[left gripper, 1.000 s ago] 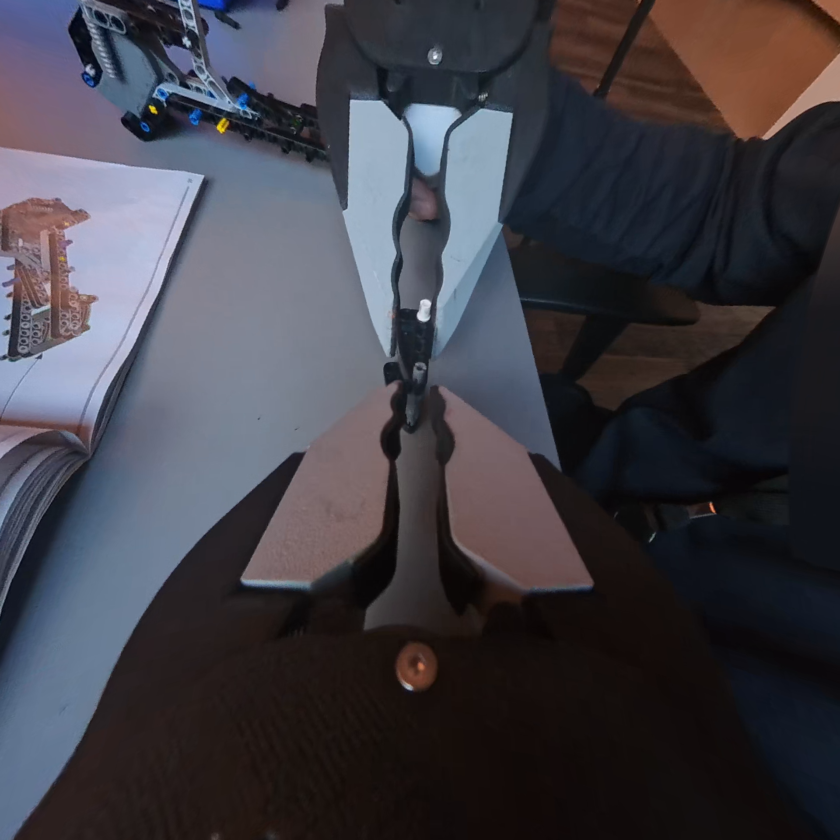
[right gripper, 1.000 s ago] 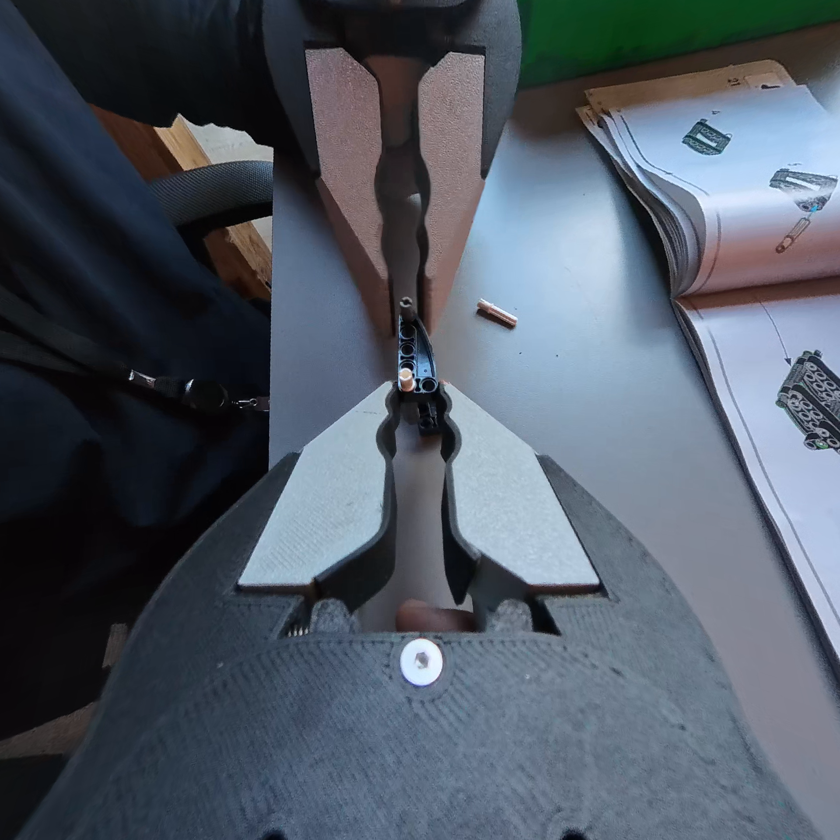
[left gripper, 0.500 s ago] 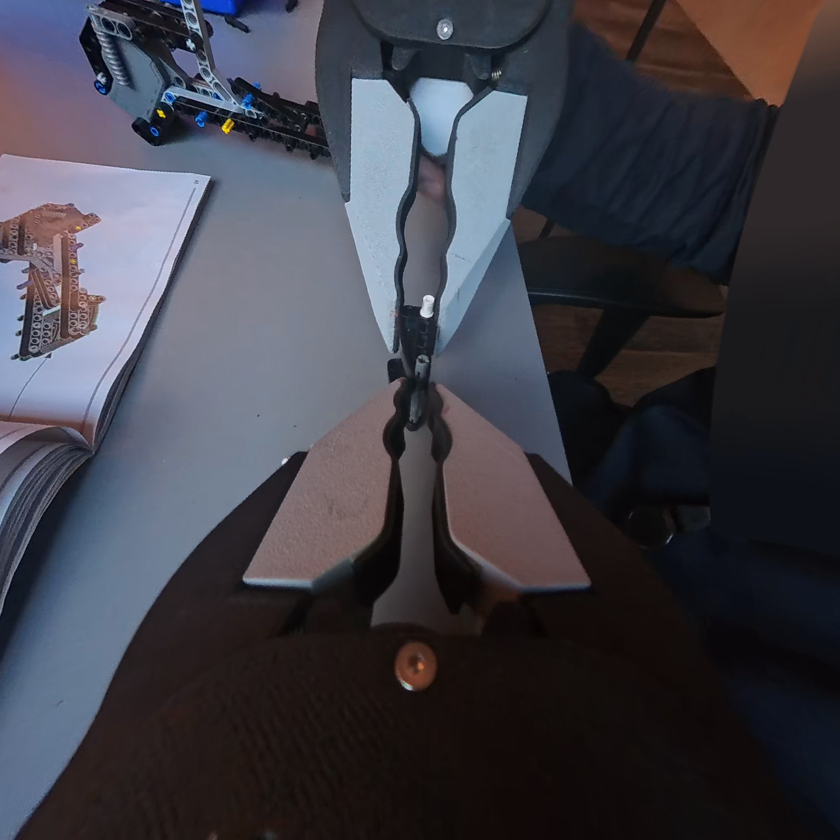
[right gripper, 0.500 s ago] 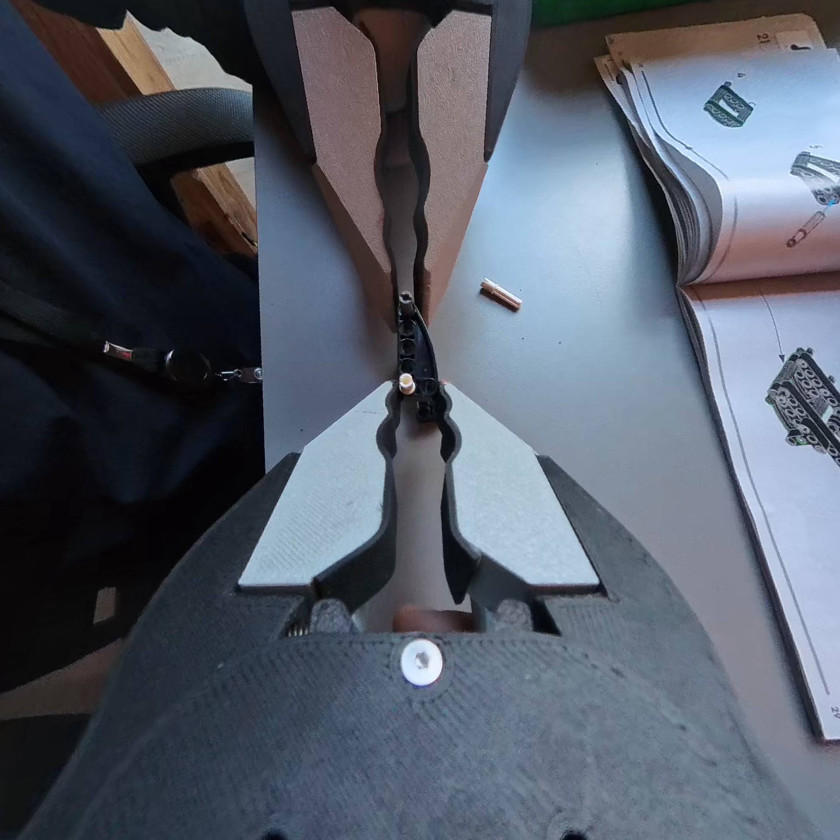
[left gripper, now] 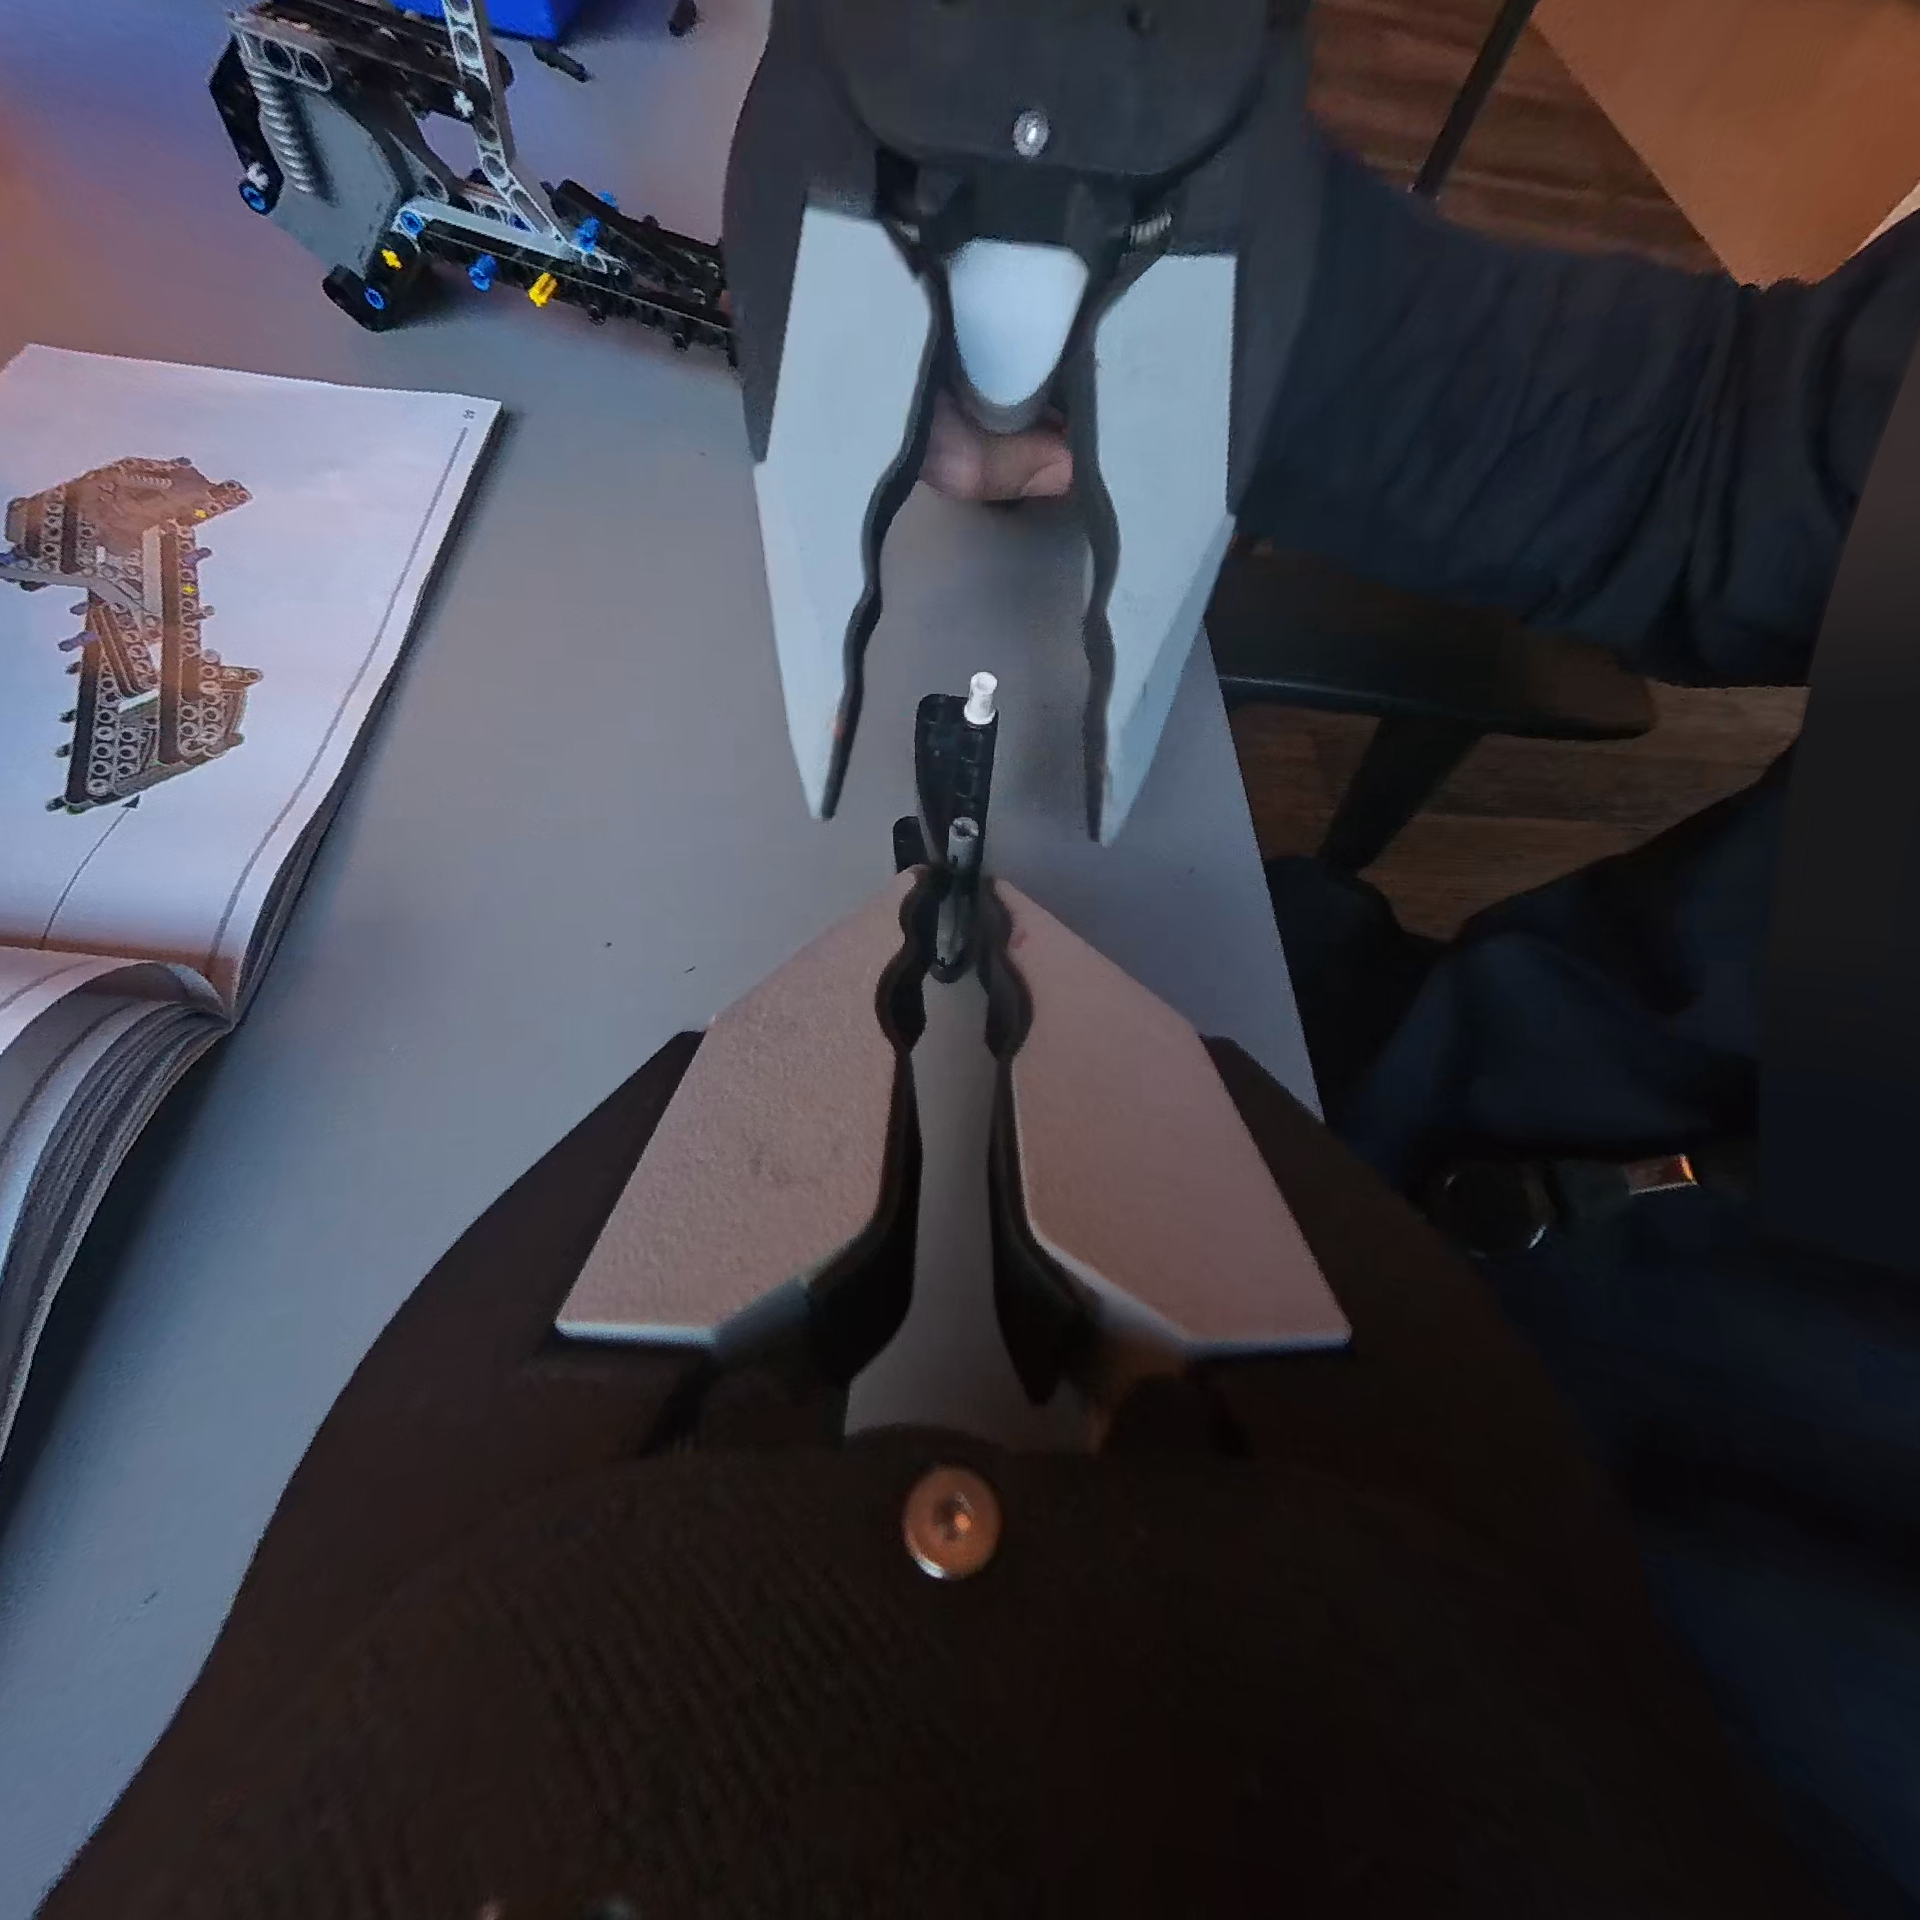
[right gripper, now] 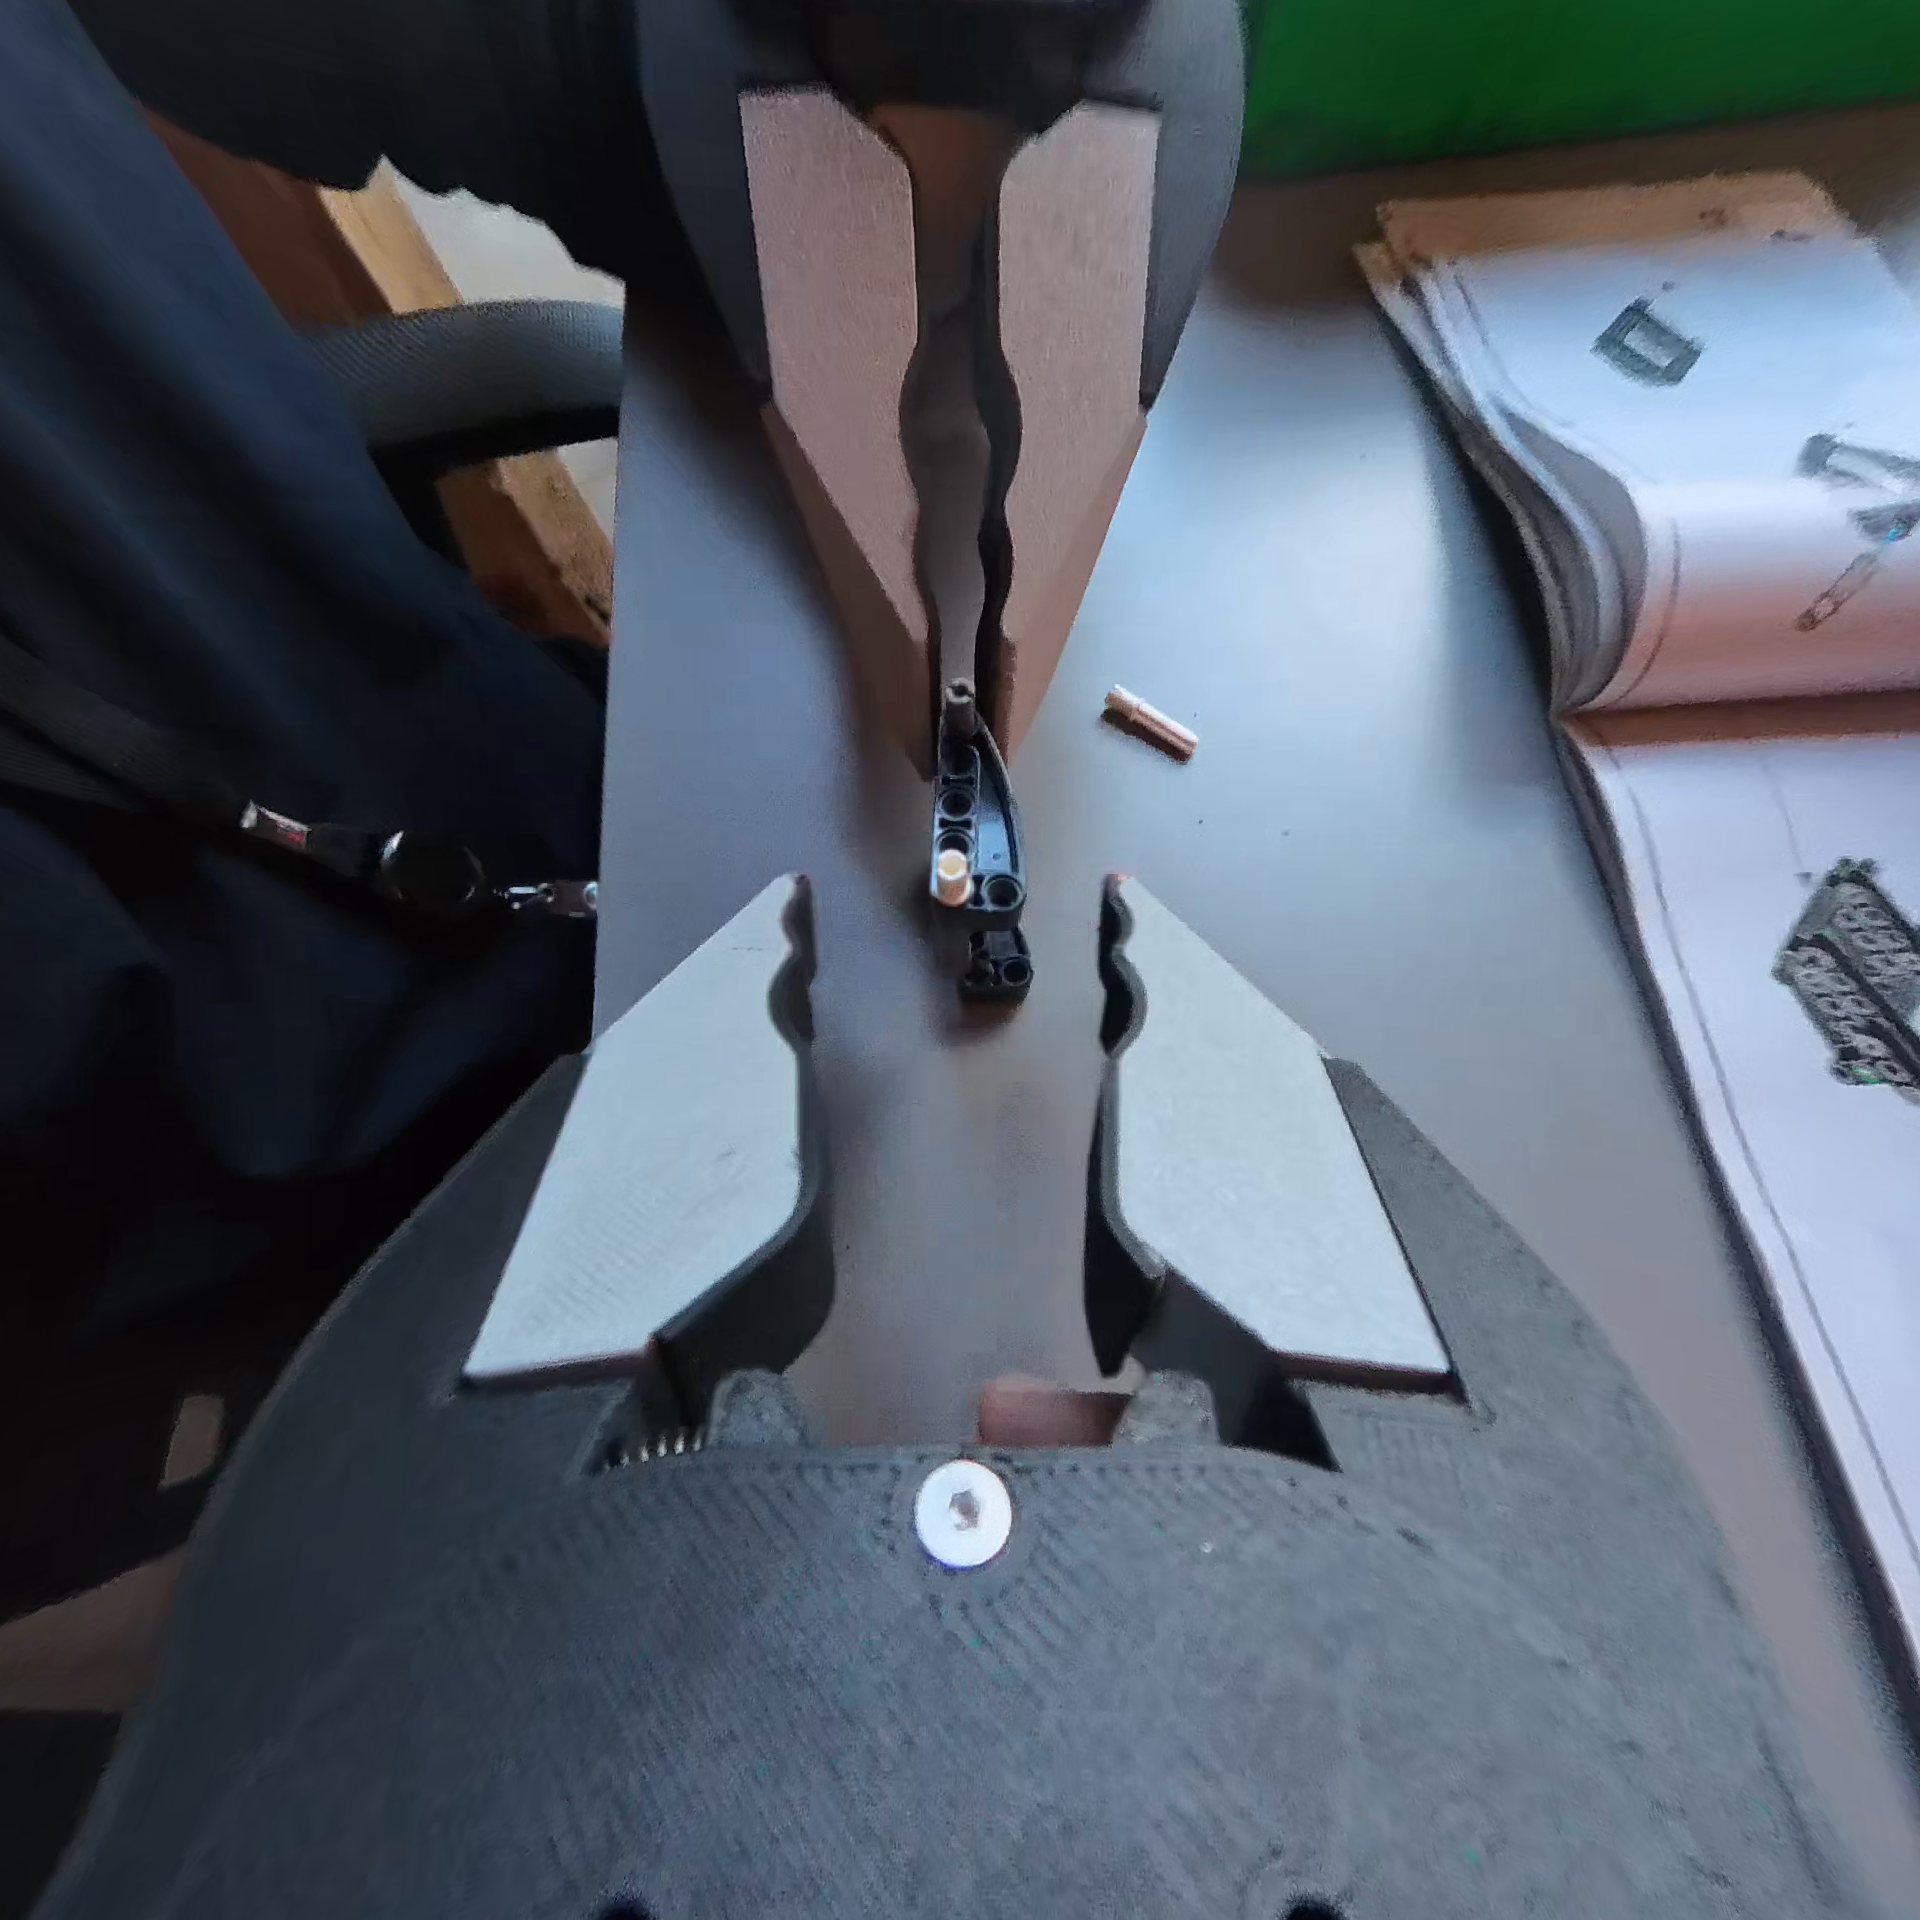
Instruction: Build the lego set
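My left gripper [left gripper: 951, 894] is shut on a small black curved lego piece [left gripper: 951, 764] with a white pin [left gripper: 980, 694] at its far end and a grey pin near my fingertips. It holds the piece above the grey table. My right gripper [right gripper: 956, 894] is open, its two fingers spread either side of the same black piece [right gripper: 979, 821], not touching it. It also shows in the left wrist view [left gripper: 961, 821], facing me with jaws apart. The left gripper shows in the right wrist view [right gripper: 961, 717], shut on the piece's far end.
A partly built lego model [left gripper: 436, 197] stands at the table's far left. An open instruction booklet [left gripper: 187, 665] lies left; it also shows in the right wrist view [right gripper: 1714, 520]. A loose tan pin [right gripper: 1151, 721] lies on the table [right gripper: 1299, 935]. A person's dark sleeve [left gripper: 1507, 436] and a chair are beyond the table edge.
My right gripper has opened and let go of the black piece. My left gripper still holds it in about the same place.
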Available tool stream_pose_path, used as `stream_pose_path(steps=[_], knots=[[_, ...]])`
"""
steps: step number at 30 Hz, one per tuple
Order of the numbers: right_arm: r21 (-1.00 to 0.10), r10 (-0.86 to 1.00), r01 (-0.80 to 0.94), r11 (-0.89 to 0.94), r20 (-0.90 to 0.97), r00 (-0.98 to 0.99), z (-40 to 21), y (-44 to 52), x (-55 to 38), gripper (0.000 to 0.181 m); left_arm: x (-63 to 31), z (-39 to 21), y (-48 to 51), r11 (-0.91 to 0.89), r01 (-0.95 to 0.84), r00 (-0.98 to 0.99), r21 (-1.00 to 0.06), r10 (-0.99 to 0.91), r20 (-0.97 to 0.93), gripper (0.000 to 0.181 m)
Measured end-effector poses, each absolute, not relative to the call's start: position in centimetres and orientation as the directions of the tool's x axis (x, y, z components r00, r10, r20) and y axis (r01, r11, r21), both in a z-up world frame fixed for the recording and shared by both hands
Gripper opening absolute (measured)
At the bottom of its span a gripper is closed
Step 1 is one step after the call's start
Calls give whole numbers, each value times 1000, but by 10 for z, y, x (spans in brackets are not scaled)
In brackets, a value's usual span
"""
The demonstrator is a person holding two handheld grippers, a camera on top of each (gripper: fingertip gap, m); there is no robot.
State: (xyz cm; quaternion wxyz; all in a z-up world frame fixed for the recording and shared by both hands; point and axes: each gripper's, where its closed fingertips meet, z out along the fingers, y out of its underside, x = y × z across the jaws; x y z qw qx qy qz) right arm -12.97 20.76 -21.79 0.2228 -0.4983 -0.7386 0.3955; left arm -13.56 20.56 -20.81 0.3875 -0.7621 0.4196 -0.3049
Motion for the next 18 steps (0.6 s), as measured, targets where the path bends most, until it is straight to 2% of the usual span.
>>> stream_pose_path(steps=[1,3,6,12,18], knots=[[-788,909,581,204,-69,-412,-224,206,-130,57,-136,-208,206,-347,-403,462,-847,-876,138,4],[-743,915,623,244,-37,-402,-237,210,-135,52,-136,-208,205,-344,-406,460,-847,-877,136,4],[-731,915,625,275,-1,-403,-241,212,-141,14,-138,-208,208,-344,-403,474,-848,-871,129,4],[-753,923,642,143,-134,-362,-235,218,-147,12,-153,-207,217,-383,-375,517,-844,-842,153,4],[-740,910,671,36,-253,-329,-233,223,-150,11,-160,-203,224,-418,-338,547,-843,-816,185,22]])
